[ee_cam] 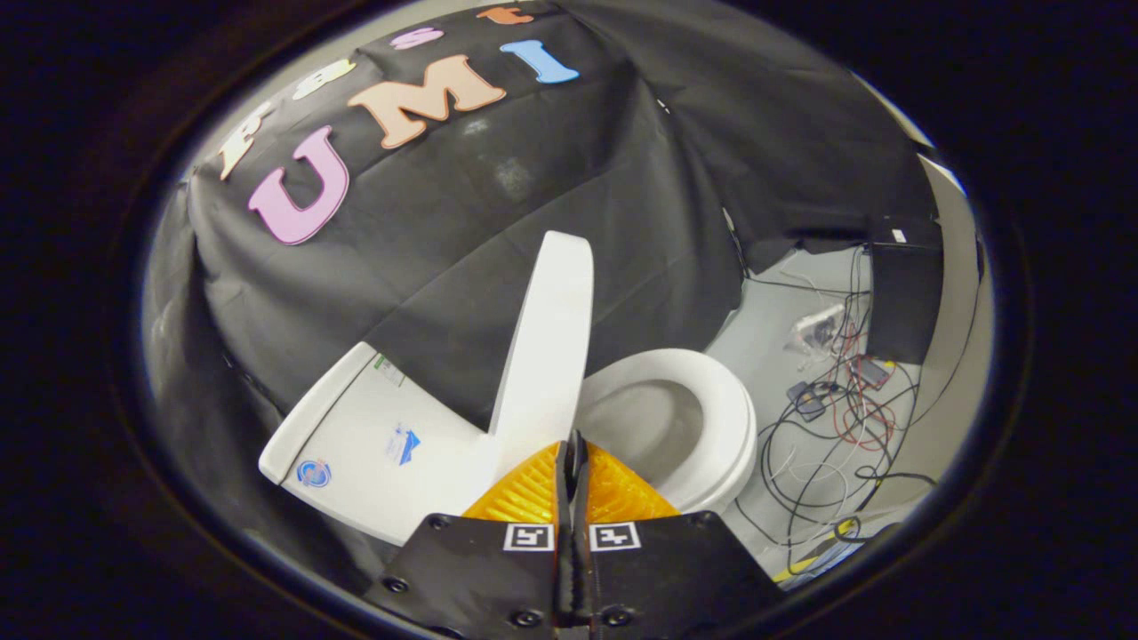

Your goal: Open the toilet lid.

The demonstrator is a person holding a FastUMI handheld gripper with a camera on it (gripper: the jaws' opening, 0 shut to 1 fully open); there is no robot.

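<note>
A white toilet stands ahead of me against the black cloth wall. Its lid [549, 333] is raised, standing nearly upright between the tank [373, 444] and the open seat ring [711, 400]. The bowl [645, 418] shows inside the ring. My gripper [573, 444] is shut, fingers pressed together with nothing between them. The fingertips sit right at the lid's lower edge, near the hinge; I cannot tell whether they touch it.
Beyond the toilet, a tangle of black, red and white cables [836, 436] lies on the grey floor. A dark box [905, 302] stands by the far wall. Black cloth [444, 222] drapes behind the toilet.
</note>
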